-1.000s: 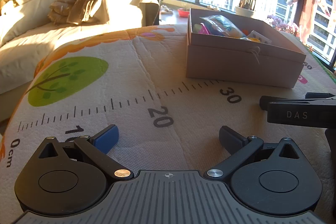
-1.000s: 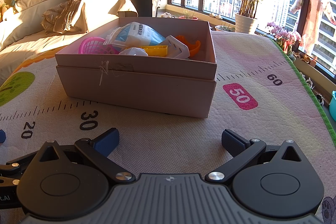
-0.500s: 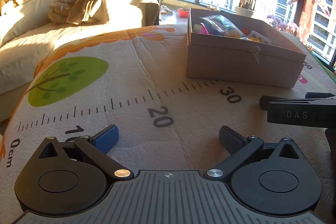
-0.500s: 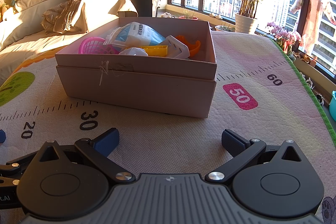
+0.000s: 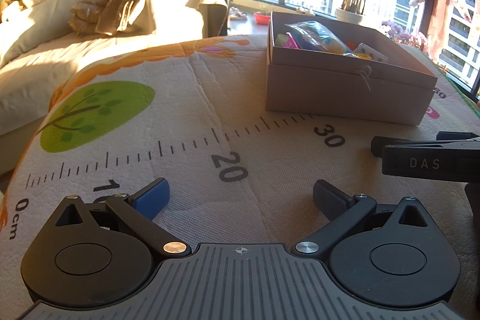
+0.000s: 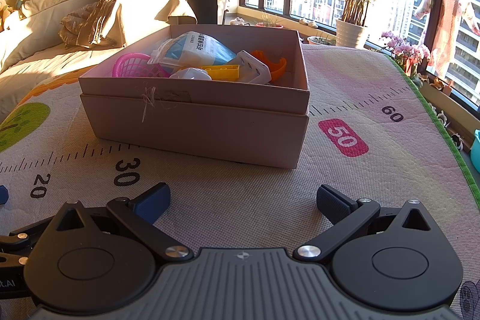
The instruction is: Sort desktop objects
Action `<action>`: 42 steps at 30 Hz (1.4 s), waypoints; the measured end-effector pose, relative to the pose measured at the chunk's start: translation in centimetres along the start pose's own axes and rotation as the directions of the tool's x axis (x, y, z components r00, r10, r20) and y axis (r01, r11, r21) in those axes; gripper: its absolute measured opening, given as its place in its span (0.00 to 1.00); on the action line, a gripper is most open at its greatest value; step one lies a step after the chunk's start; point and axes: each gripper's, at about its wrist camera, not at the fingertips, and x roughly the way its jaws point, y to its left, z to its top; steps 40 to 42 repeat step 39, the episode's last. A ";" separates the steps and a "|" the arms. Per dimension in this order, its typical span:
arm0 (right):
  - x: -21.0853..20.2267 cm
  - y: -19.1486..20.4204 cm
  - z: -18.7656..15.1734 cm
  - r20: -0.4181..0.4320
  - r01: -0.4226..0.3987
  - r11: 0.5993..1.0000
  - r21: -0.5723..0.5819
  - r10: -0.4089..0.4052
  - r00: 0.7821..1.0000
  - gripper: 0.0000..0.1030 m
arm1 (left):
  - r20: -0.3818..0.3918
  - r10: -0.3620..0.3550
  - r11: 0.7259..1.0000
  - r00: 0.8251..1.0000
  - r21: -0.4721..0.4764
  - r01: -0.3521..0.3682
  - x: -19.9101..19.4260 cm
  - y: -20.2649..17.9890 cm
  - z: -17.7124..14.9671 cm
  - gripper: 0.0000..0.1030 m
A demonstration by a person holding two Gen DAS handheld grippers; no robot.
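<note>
A cardboard box [image 6: 195,128] stands on the ruler-printed mat [image 6: 375,170], also in the left wrist view [image 5: 345,92]. It holds a pink basket [image 6: 132,66], a blue-white pouch [image 6: 198,48], a yellow brick [image 6: 223,71], a white piece [image 6: 253,68] and an orange piece [image 6: 274,65]. My right gripper [image 6: 243,201] is open and empty, low over the mat in front of the box. My left gripper [image 5: 240,197] is open and empty near the 20 mark, left of the box. The right gripper's side [image 5: 429,161] shows in the left wrist view.
A bed with pillows and a crumpled blanket [image 5: 126,8] lies beyond the mat's left edge. Windows, a potted plant [image 6: 351,32] and flowers [image 6: 405,51] line the far right. The mat's green edge [image 6: 435,122] runs along the right.
</note>
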 end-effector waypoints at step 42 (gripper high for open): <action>0.0 0.1 0.0 0.000 -0.001 1.000 0.001 0.001 1.000 1.00 | -0.006 0.004 1.000 1.000 0.009 -0.004 -0.1 0.0 0.0 1.00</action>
